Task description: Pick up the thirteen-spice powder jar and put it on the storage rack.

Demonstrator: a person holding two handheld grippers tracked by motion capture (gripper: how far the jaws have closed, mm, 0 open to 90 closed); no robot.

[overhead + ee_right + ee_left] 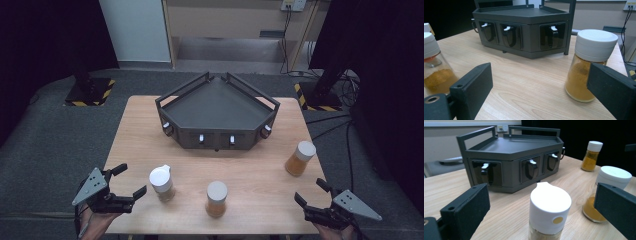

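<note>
Three spice jars with white lids stand on the wooden table (260, 170). A flip-lid jar (162, 183) (550, 207) stands just ahead of my open left gripper (132, 179), untouched. A middle jar (216, 198) (611, 180) (434, 67) of orange powder stands near the front edge. The right jar (300, 158) (590, 65) (592, 156) stands ahead of my open right gripper (309, 190), whose fingers (471, 90) hold nothing. A dark corner rack (217, 107) (511, 157) (524, 27) sits at the table's back.
The rack's front faces carry several clip holders with white tabs (531, 166). Bare wood lies between the jars and the rack. Black stands (90, 90) rest on the grey floor beyond the table, and cables (345, 125) run at the right.
</note>
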